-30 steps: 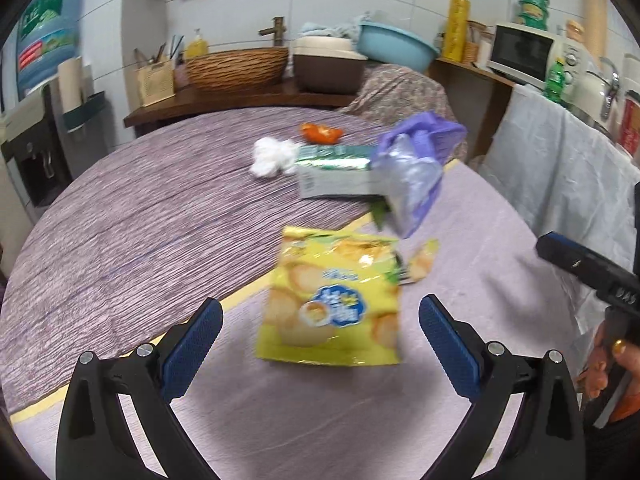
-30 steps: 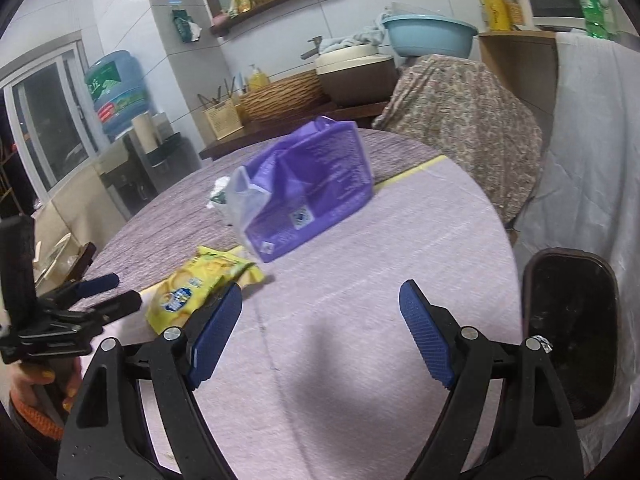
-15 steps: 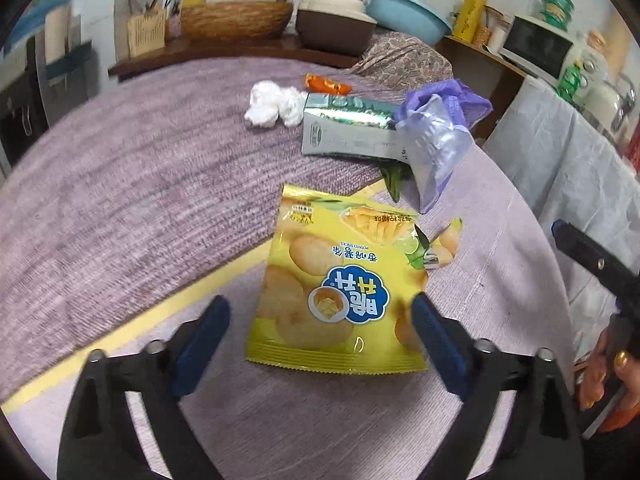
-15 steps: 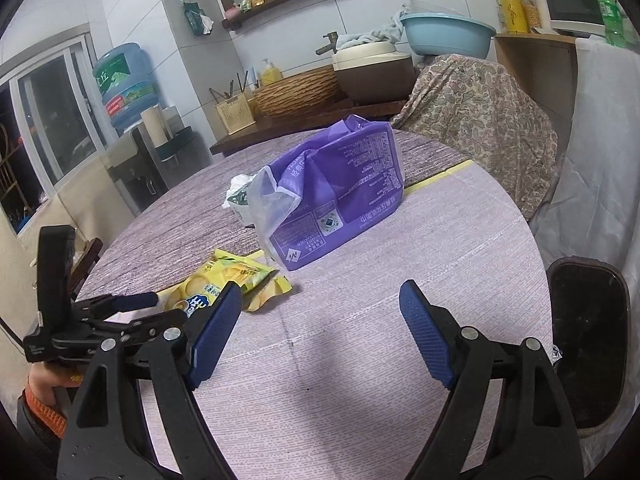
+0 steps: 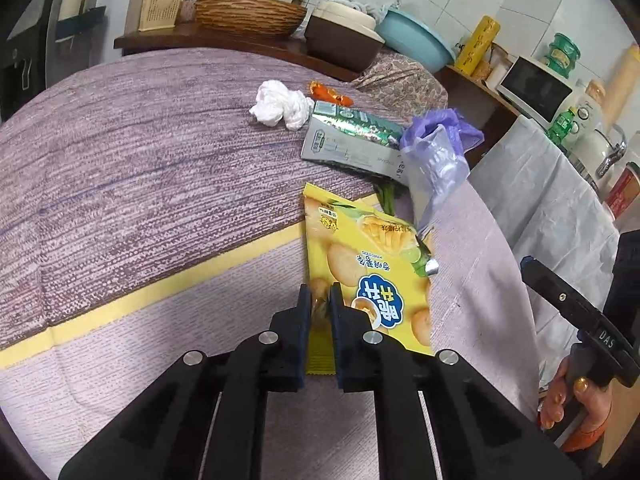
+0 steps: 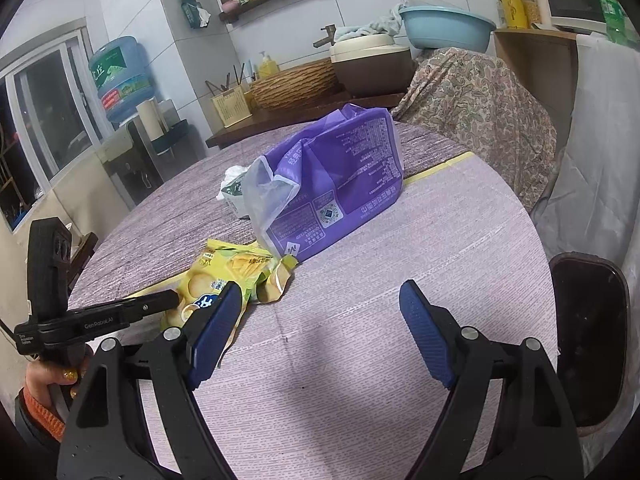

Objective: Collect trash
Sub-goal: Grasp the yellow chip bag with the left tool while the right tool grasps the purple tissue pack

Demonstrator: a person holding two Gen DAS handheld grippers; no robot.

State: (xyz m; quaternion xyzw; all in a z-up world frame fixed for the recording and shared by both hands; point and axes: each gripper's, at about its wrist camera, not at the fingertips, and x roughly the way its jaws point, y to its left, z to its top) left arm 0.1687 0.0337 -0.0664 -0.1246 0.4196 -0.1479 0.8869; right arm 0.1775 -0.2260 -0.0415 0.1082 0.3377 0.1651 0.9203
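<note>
Left wrist view: the left gripper point(image 5: 320, 304) is closed on the near edge of the yellow chip bag point(image 5: 368, 276), which lies flat on the purple tablecloth point(image 5: 140, 184) and shows blue-white Chinese characters. Right wrist view: the right gripper point(image 6: 320, 328) is wide open, holding nothing; "GenRobot.AI" is readable on the left one.

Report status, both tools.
Left tool shut on chip bag. Right tool open, empty. Bin at table edge, path clear.
</note>
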